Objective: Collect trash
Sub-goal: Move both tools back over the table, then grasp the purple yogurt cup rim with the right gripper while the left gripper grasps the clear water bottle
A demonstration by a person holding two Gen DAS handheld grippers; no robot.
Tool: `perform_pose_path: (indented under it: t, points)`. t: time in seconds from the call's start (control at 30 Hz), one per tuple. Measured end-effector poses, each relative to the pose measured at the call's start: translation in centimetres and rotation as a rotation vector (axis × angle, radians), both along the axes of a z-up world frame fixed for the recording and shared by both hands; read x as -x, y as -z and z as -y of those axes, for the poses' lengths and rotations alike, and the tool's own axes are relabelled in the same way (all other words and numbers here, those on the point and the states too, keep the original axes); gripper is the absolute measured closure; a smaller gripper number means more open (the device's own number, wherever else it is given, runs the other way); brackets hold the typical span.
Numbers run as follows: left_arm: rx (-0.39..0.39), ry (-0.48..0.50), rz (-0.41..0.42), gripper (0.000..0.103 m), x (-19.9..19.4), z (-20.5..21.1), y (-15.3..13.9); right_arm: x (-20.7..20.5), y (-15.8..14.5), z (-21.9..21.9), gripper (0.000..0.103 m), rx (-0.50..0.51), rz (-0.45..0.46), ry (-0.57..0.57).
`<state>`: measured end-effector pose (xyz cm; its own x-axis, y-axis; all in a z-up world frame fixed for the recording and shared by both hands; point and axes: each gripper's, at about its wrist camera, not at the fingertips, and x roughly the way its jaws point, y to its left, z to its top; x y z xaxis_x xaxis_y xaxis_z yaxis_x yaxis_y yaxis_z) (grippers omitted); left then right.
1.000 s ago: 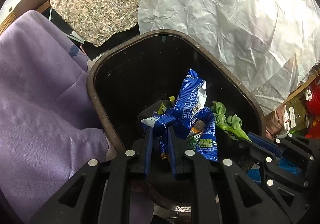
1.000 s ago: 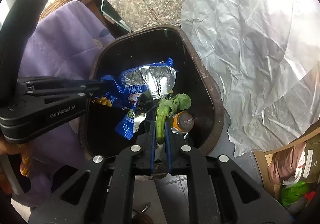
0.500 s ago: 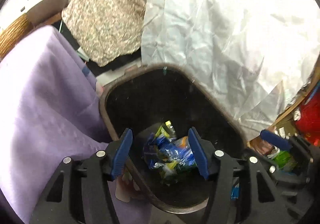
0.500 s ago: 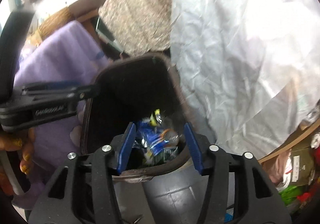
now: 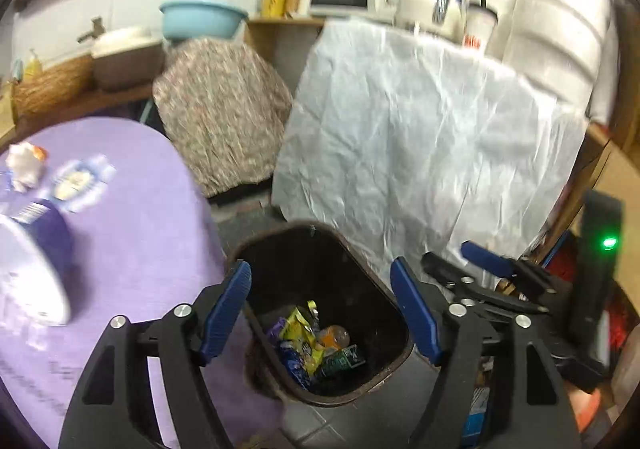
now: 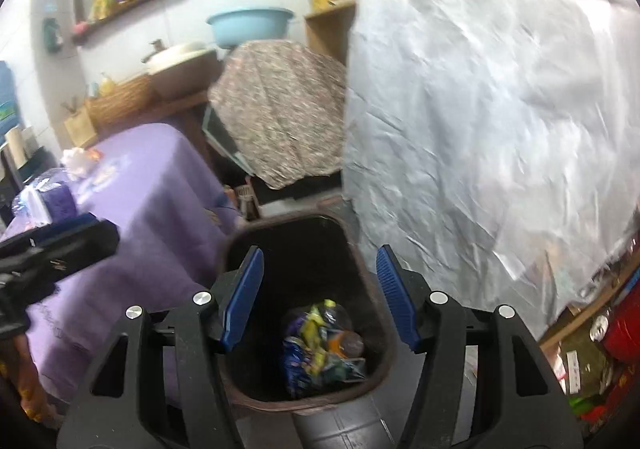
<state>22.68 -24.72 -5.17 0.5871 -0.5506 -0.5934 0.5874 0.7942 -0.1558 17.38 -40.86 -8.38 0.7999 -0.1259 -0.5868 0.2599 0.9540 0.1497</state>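
Note:
A dark brown trash bin (image 5: pixel 352 245) stands on the floor below both grippers, also seen in the right wrist view (image 6: pixel 360 261). Blue and yellow wrappers (image 5: pixel 304 345) and an orange bottle (image 5: pixel 334 335) lie at its bottom; the same pile shows in the right wrist view (image 6: pixel 316 345). My left gripper (image 5: pixel 320 309) is open and empty above the bin. My right gripper (image 6: pixel 320 295) is open and empty above it too. Crumpled white paper (image 5: pixel 24 165) and a plastic bottle (image 5: pixel 32 261) lie on the purple-clothed table (image 5: pixel 140 233).
A white plastic sheet (image 5: pixel 420 153) hangs over a counter right of the bin. A floral-covered object (image 5: pixel 220 121) stands behind the bin. Clutter of bags and red items (image 6: pixel 592 353) sits at the lower right. The left gripper's body (image 6: pixel 52 253) is at the left.
Both grippers were shut on trash over the bin, the left on a blue wrapper, the right on a green scrap. Both opened, the trash fell in, and both have risen well above the bin.

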Motion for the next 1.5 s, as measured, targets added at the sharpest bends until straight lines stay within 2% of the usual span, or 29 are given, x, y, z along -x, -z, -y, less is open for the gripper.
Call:
perform_pose_path:
  t: [0.13, 0.33, 0.5, 0.63, 0.77, 0.9, 1.1, 1.2, 1.3, 1.33, 1.37, 1.4, 1.43, 1.5]
  points:
    - [0.019, -0.048, 0.042, 0.028, 0.4, -4.0, -2.2, -1.0, -1.7, -2.8, 0.044, -0.009, 0.023, -0.092]
    - [-0.002, -0.138, 0.080, 0.025, 0.4, -10.3, -3.8, -2.6, -3.4, -8.6, 0.044, -0.030, 0.035, -0.273]
    - [-0.031, -0.253, 0.112, 0.022, 0.2, -16.0, -4.2, -3.6, -4.6, -13.0, 0.043, -0.042, 0.042, -0.392]
    - [-0.055, -0.358, 0.107, 0.019, -0.4, -21.3, -4.0, -4.7, -5.0, -16.0, 0.042, -0.064, 0.033, -0.480]
    - [-0.092, -0.473, 0.098, 0.019, -1.1, -26.6, -3.3, -5.8, -5.2, -19.0, 0.041, -0.055, 0.021, -0.540]
    - [-0.093, -0.574, 0.078, 0.019, -1.7, -31.3, -2.7, -7.0, -5.5, -21.3, 0.041, -0.044, 0.013, -0.578]
    - [-0.088, -0.652, 0.061, 0.019, -3.1, -35.1, -2.4, -9.4, -5.3, -24.0, 0.041, -0.009, -0.021, -0.590]
    - [-0.101, -0.660, 0.058, 0.019, -4.3, -36.1, -2.3, -10.5, -4.7, -25.1, 0.042, 0.012, -0.042, -0.581]
    - [-0.108, -0.638, 0.061, 0.019, -5.8, -36.9, -2.2, -11.2, -4.2, -25.7, 0.054, 0.035, -0.057, -0.573]
    - [-0.117, -0.641, 0.063, 0.019, -6.4, -37.2, -2.2, -11.4, -4.1, -25.9, 0.062, 0.052, -0.066, -0.567]
    - [-0.114, -0.637, 0.064, 0.017, -6.9, -37.8, -2.3, -11.6, -4.0, -26.1, 0.071, 0.062, -0.072, -0.566]
    - [-0.099, -0.625, 0.064, 0.015, -7.3, -38.2, -2.4, -11.8, -4.0, -26.3, 0.076, 0.070, -0.075, -0.565]
    - [-0.081, -0.607, 0.071, 0.010, -7.8, -38.8, -2.7, -11.9, -3.9, -26.4, 0.086, 0.079, -0.080, -0.568]
    - [-0.058, -0.546, 0.104, 0.007, -8.3, -39.4, -3.3, -12.1, -3.8, -26.5, 0.094, 0.091, -0.085, -0.571]
